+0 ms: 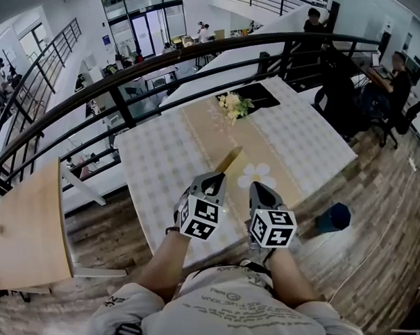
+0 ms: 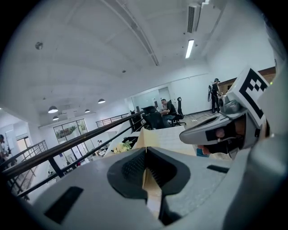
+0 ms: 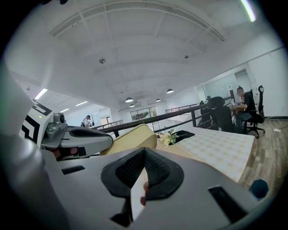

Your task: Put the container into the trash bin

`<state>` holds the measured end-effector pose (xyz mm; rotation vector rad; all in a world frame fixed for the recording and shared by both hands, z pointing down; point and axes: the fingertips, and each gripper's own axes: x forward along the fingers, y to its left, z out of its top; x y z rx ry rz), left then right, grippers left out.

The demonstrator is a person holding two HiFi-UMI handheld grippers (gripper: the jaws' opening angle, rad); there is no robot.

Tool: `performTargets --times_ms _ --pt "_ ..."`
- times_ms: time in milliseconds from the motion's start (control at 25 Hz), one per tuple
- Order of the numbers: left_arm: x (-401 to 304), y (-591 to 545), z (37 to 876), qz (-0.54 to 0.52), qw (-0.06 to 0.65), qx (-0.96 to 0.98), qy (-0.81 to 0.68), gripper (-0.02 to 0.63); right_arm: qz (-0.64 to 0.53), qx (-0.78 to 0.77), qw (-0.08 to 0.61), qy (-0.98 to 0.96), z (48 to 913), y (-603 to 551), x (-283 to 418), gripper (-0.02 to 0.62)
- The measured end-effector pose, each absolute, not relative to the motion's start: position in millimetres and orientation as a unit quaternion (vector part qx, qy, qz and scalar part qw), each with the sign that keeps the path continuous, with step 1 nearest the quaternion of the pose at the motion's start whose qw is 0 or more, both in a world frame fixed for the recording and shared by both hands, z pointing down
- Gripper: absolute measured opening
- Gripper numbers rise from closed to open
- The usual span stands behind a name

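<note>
Container (image 1: 230,159), a flat beige one, was held by its near edge in the left gripper (image 1: 215,175). The jaws of this gripper were almost fully closed and pressed on the thin edge from both sides, as the left gripper view showed plainly. The rest of the container stuck out ahead of the jaws and a little upward. It hung in the air above the near part of the table (image 1: 161,161), not touching the cloth.

The right gripper (image 1: 259,187) was just beside the left one, on its right, and at about the same height. Its jaws were closed together. A narrow pale strip showed in the seam between its pads, but I could not tell what this strip was. This gripper did not touch the container. In the right gripper view the container appeared to the left, as a curved yellowish sheet.

The table had a checked white cloth and a beige runner (image 1: 212,129) along its middle. At the far end of the runner lay flowers (image 1: 233,105), partly on a black mat (image 1: 260,95).

The bin (image 1: 334,217), dark blue, stood on the wooden floor (image 1: 373,247) to the right of the table, near its corner. It was well apart from the container and lower than both grippers.
</note>
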<state>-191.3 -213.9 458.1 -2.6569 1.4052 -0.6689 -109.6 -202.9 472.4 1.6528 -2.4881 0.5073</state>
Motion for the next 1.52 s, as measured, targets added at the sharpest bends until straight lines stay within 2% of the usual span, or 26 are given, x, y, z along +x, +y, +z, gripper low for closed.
performTargets --times_ms 680,1520 --pt "-174 -209 460 -0.203 0.037 -0.887 0.414 0.012 0.167 0.59 0.058 -0.787 473 -196 -99 0.002" --pt "-3 -195 461 -0.192 0.067 -0.95 0.239 0.012 0.161 0.729 0.028 -0.664 459 -161 66 0.002"
